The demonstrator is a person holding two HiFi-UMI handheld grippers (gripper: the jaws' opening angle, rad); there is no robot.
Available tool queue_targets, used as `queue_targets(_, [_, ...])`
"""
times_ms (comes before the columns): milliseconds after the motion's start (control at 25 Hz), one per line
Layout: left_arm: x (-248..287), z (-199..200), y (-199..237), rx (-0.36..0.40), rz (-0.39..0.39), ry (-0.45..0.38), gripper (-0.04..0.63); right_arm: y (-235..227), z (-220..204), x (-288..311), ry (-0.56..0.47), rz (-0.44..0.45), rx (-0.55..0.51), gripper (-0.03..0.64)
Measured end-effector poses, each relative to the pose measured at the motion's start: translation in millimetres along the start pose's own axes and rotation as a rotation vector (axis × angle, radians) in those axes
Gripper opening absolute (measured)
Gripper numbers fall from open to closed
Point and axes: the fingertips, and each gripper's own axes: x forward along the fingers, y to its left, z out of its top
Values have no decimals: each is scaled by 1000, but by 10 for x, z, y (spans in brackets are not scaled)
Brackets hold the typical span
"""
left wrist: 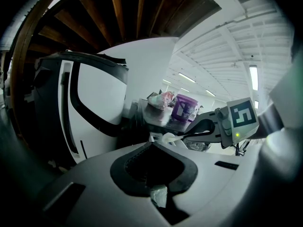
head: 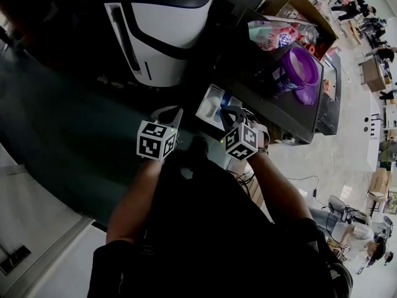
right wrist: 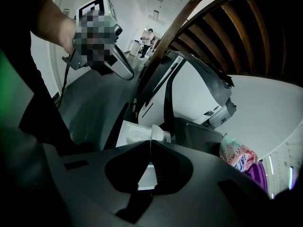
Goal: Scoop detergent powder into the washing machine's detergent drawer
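Observation:
The washing machine's white detergent drawer [head: 209,106] [right wrist: 128,132] stands pulled out, just ahead of both grippers. My right gripper [head: 231,112] [right wrist: 150,142] is shut on the handle of a small white scoop [right wrist: 158,134] [left wrist: 169,137], whose bowl hangs over the drawer's near end. Whether powder lies in the bowl cannot be told. My left gripper [head: 175,112] [left wrist: 151,144] hovers to the left of the drawer, jaws shut with nothing between the tips. A purple detergent tub [head: 301,68] [left wrist: 184,107] sits on the dark washing machine's top [head: 260,89], beyond the right gripper.
A pink-and-white refill bag [head: 270,35] [right wrist: 236,156] and a cardboard box [head: 299,6] lie behind the tub. A large white-and-black appliance [head: 167,30] stands left of the washer. People and desks fill the far right of the room.

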Motion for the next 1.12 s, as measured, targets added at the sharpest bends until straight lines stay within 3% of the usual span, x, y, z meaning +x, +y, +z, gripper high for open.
queue_targets(280, [-89,-13,-11,3,1,-6,8,-6,9,-41,31,-37,-36,20])
queue_targets(560, [-178,-30,5,7,0,-12,8,99,20,3,58,-15,-69,20])
queue_targets(1120, [-223,-77,-17,3,-21,-14,8,231,-58,9,115,52,-32,20])
